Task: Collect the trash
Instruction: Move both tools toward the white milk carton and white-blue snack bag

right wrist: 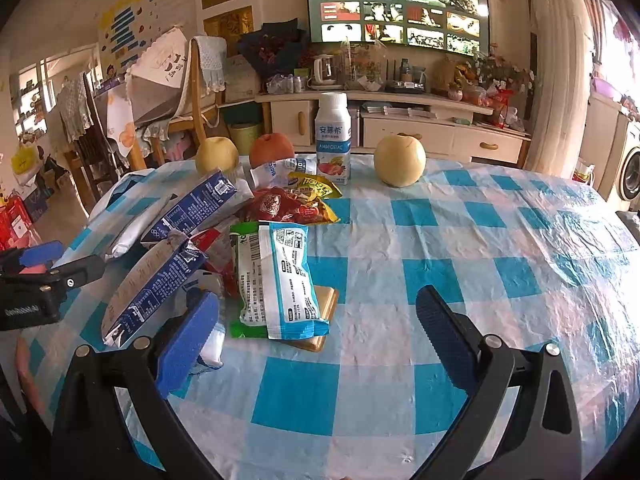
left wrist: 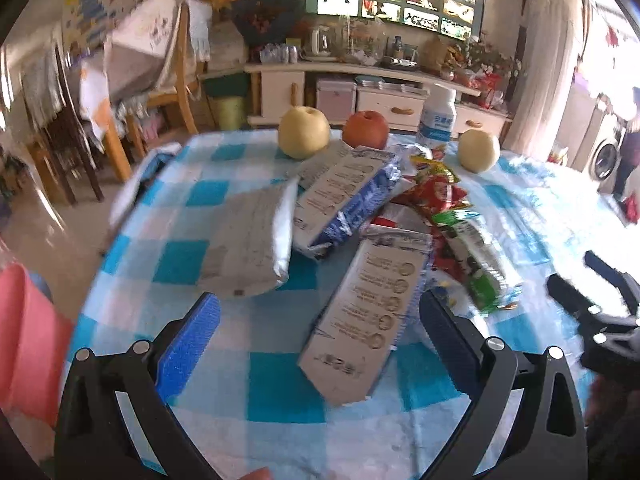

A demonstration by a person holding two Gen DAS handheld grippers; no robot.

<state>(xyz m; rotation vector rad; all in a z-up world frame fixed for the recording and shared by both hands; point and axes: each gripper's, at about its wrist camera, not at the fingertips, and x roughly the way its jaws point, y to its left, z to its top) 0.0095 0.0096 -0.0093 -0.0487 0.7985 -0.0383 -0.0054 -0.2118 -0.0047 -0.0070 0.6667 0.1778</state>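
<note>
- My left tool [left wrist: 320, 332] is wide open and holds nothing; a flattened milk carton [left wrist: 360, 320] lies on the worktop [left wrist: 288, 384] between its fingers.
- My right tool [right wrist: 318, 330] is also wide open and empty; a green-and-white wrapper [right wrist: 276, 284] lies just ahead of it.
- I judge the task as hardly begun: the cartons and snack wrappers are all in one pile, nothing collected.
- The fruit and the yogurt bottle [right wrist: 333, 136] stand beyond the pile.

1. Left gripper [left wrist: 320, 334]: black angular frame, silver round screws, ribbed blue pads [left wrist: 192, 348].
2. Right gripper [right wrist: 320, 330]: the same build (white lettering, unreadable, shows on the left one's body).
</note>
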